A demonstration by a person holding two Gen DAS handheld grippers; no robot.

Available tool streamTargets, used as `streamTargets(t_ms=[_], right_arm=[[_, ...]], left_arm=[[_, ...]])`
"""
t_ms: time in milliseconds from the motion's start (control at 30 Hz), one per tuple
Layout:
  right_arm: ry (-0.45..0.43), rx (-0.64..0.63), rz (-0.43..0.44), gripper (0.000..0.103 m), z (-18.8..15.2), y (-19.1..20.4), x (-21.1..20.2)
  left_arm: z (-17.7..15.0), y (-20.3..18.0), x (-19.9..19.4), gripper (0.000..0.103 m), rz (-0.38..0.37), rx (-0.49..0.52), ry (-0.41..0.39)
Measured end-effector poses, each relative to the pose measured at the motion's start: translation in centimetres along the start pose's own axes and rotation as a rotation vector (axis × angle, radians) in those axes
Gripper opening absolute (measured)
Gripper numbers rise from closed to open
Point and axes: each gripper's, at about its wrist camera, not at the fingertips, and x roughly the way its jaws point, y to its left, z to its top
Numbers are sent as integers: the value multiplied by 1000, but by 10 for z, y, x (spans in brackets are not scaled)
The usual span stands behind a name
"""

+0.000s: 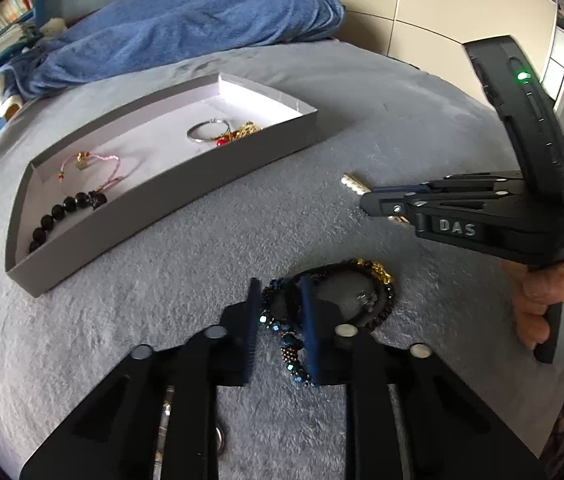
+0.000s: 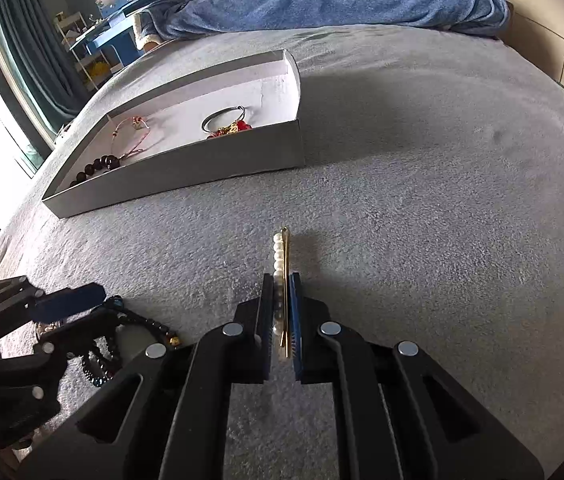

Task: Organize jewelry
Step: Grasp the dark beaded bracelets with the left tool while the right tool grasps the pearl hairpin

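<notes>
In the left wrist view, the left hand-held gripper [image 1: 279,308] sits low in the frame with its jaws apart, straddling a blue beaded bracelet [image 1: 288,340] on the grey bed [image 1: 161,320]; a dark beaded bracelet [image 1: 378,284] lies just beside it. The grey box [image 1: 169,188] in the upper left holds a silver ring [image 1: 207,130] and black beads [image 1: 67,210]. In the right wrist view, the right hand-held gripper [image 2: 282,316] at lower centre is clamped on a pearl hair pin [image 2: 282,256], with the box at upper left.
</notes>
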Motion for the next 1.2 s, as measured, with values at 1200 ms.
streamTargets(t_ms=[1200], right_arm=[[-159,-141,147,7,60,56,-38]], left_arm=[[64,97,-59,8,-57,-210,-216]])
